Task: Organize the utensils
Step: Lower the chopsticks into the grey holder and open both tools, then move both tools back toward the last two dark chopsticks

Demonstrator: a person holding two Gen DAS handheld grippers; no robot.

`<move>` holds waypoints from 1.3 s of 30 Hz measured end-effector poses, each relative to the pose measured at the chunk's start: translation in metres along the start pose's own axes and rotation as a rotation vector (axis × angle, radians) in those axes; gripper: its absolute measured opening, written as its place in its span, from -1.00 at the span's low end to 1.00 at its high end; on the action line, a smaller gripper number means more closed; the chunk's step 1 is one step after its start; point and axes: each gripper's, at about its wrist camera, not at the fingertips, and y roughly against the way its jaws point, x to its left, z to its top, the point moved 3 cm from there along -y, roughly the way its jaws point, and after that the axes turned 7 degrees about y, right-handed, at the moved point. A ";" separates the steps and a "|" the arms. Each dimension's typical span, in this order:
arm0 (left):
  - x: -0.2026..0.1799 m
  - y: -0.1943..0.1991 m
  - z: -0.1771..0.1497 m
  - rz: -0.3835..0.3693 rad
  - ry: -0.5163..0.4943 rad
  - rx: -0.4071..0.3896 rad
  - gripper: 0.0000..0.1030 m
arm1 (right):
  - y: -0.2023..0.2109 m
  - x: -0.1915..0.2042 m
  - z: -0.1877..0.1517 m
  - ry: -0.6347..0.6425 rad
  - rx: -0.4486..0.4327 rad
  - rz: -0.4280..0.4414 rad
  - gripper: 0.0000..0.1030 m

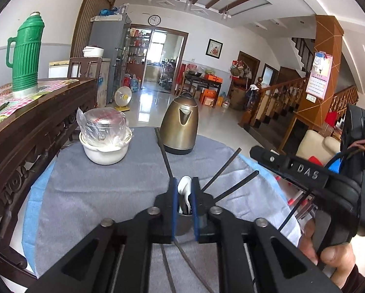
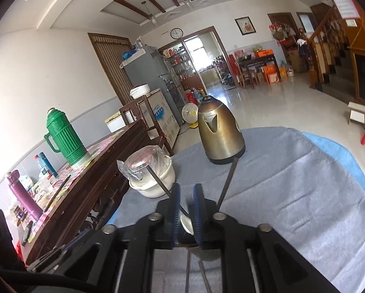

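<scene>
My left gripper [image 1: 184, 189] is shut on a dark grey utensil holder cup [image 1: 184, 222] on the grey cloth. The cup holds a white spoon [image 1: 184, 187] and several dark chopsticks [image 1: 233, 188] that fan out. My right gripper [image 2: 187, 195] is above the same cup [image 2: 207, 255]; its blue pads are close together, with the white spoon [image 2: 187, 224] and a chopstick [image 2: 158, 183] showing between them, but I cannot tell whether they grip anything. The right gripper's body [image 1: 329, 178] shows at the right in the left wrist view.
A bronze kettle [image 1: 181, 124] stands at the cloth's far side. A white bowl with a wrapped metal pot [image 1: 104, 136] stands at the far left. A dark wooden table [image 1: 36, 122] with a green thermos [image 1: 26, 56] borders the left. Two cables [image 1: 180, 263] run under the gripper.
</scene>
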 end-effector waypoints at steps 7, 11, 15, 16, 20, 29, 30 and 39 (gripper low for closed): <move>0.001 0.013 -0.001 0.022 -0.007 -0.019 -0.16 | 0.019 -0.008 0.000 -0.042 -0.042 0.011 -0.36; 0.002 0.023 -0.008 0.037 -0.017 -0.021 0.12 | 0.035 -0.018 0.000 -0.063 -0.061 0.001 -0.36; 0.009 0.033 -0.023 0.077 -0.025 -0.004 0.35 | 0.052 -0.030 -0.008 -0.068 -0.066 -0.021 -0.36; 0.011 0.035 -0.029 0.091 -0.034 0.010 0.38 | 0.057 -0.034 -0.012 -0.068 -0.061 -0.027 -0.35; 0.018 0.040 -0.062 0.126 -0.054 0.069 0.53 | 0.066 -0.051 -0.031 -0.074 -0.019 -0.046 -0.35; 0.048 0.031 -0.172 0.235 -0.034 0.347 0.54 | 0.060 -0.073 -0.124 -0.073 0.203 -0.033 -0.35; 0.054 0.030 -0.182 0.250 -0.023 0.380 0.54 | 0.059 -0.074 -0.136 -0.075 0.232 -0.026 -0.35; 0.075 0.037 -0.167 0.361 0.024 0.298 0.54 | 0.058 -0.066 -0.193 -0.093 0.339 0.048 -0.35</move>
